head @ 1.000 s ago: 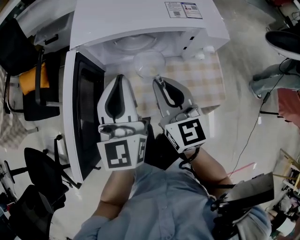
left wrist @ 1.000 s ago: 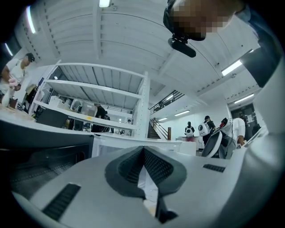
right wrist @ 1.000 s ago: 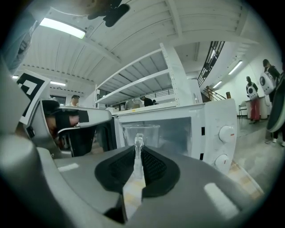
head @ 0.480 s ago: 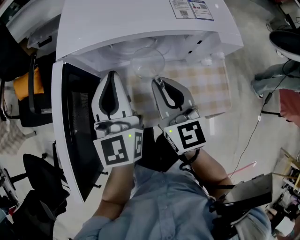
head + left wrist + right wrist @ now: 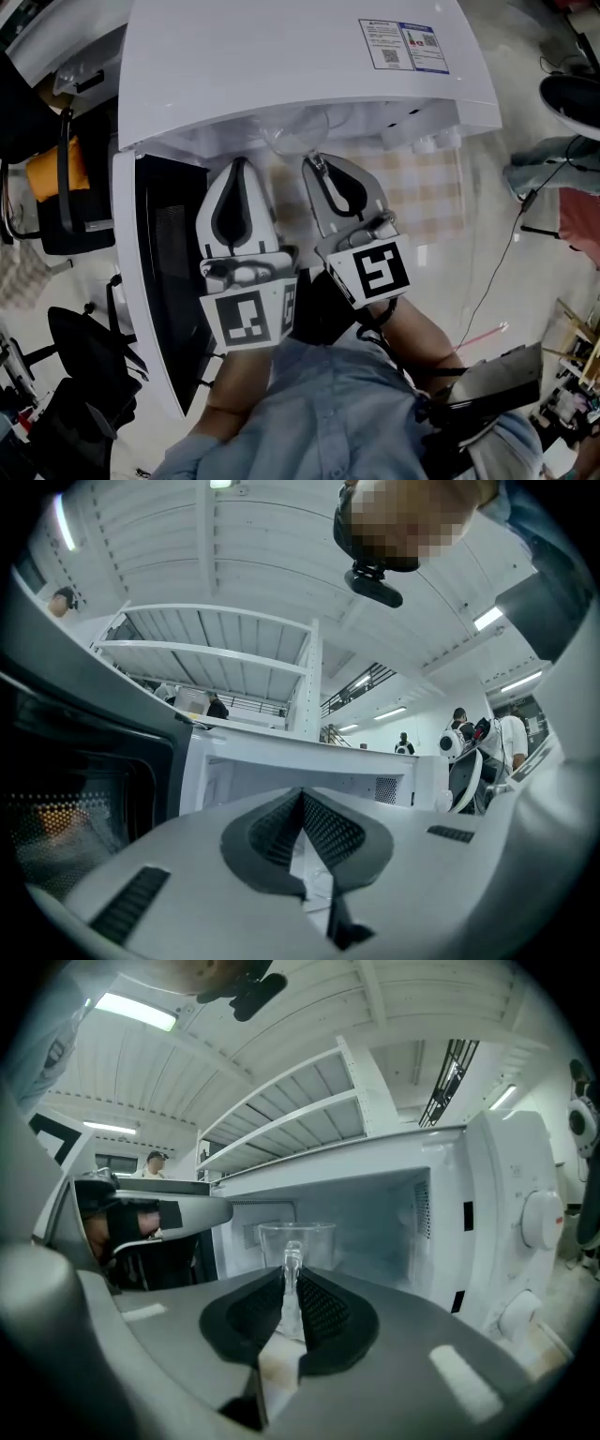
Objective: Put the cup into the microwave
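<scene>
The right gripper [image 5: 289, 1277] pinches the cup [image 5: 315, 1243] by its handle between its fingers [image 5: 323, 1314], just ahead at the microwave [image 5: 487, 1185] mouth. The left gripper [image 5: 302, 803], fingers together, holds nothing.

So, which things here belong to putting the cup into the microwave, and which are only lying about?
Job: clear glass cup, held by its handle in the right gripper's jaws; white microwave, door open.
Lying about: left gripper, jaws shut, empty; checked tablecloth; black chairs.
</scene>
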The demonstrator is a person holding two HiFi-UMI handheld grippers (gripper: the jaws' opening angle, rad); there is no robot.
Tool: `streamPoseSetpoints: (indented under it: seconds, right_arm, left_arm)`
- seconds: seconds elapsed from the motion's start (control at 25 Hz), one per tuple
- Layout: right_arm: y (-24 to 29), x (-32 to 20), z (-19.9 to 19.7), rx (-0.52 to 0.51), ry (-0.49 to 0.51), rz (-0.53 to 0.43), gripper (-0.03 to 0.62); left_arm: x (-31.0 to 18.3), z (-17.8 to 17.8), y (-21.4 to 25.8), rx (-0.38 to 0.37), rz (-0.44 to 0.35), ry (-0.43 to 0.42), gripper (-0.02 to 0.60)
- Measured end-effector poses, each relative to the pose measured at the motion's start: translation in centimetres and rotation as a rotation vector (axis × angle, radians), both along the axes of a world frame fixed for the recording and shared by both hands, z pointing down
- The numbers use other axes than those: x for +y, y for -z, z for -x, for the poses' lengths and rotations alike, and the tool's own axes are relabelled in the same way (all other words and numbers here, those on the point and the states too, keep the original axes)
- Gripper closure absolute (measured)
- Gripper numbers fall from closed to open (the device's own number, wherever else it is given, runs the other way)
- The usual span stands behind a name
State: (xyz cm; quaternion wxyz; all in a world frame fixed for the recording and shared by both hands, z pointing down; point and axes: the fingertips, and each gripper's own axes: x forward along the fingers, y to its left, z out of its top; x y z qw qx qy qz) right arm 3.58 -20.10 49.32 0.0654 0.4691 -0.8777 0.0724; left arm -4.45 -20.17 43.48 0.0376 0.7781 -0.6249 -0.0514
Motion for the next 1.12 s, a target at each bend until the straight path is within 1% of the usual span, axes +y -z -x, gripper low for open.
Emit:
streamPoseSetpoints:
  seconds: [0.12, 0.28, 0.68, 1.12]
  right_arm:
    - [-0.2, -1.1, 0.2, 0.007, -0.002, 0.000, 0.566]
    - [-0.5, -2.6, 0.6, 0.005, 0.001, 0.007, 0.566]
    - [-1.6, -6.3, 0.2, 0.021, -0.004, 0.028, 0.566]
    - [-2.1, -8.9, 1.1, 0.029, 0.014, -0.002, 0.565]
  left_arm:
    - [-0.4, -0.1, -0.2, -0.004, -0.002, 0.000, 0.575]
    - [-1.2, -0.8, -0.5, -0.003, -0.010, -0.021, 0.575]
    - [-2.3, -0.6, -1.1, -0.002, -0.005, -0.006, 0.575]
    - [-2.8, 0.0, -1.6, 0.014, 0.015, 0.009, 0.575]
